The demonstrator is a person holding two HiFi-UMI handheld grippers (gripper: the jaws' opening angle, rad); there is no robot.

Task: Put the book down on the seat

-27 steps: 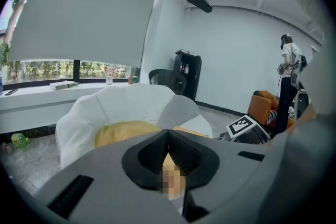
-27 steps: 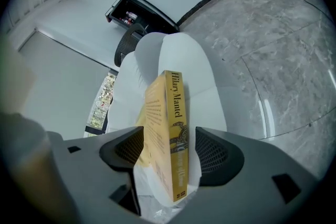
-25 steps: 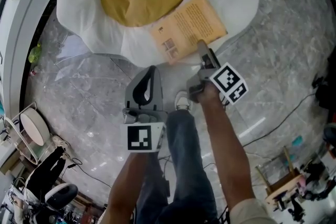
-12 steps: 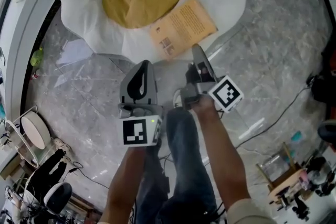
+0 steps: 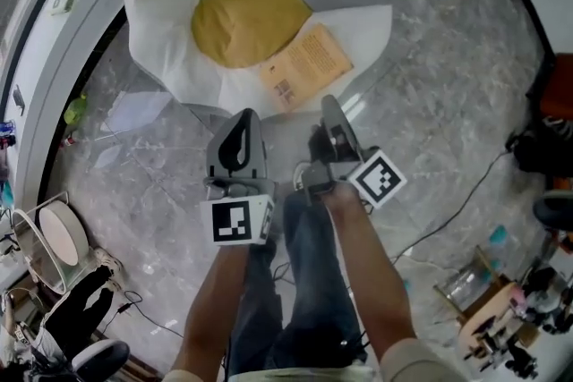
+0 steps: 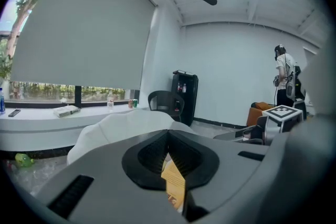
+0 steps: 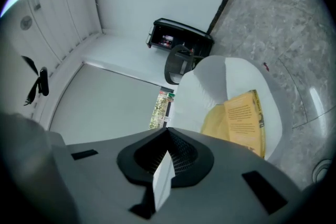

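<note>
- book [image 5: 306,67] flat on the seat [image 5: 161,22], long axis diagonal, barcode end lower-left in the head view
- left tongs [image 5: 244,116] closed, empty
- right tongs [image 5: 328,103] just snapped shut, empty

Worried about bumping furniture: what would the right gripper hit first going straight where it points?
Probably the white seat: in the right gripper view it lies nearly dead ahead of the right gripper, whose jaws have just closed empty. The book lies off to the side. Depth is unclear.
</note>
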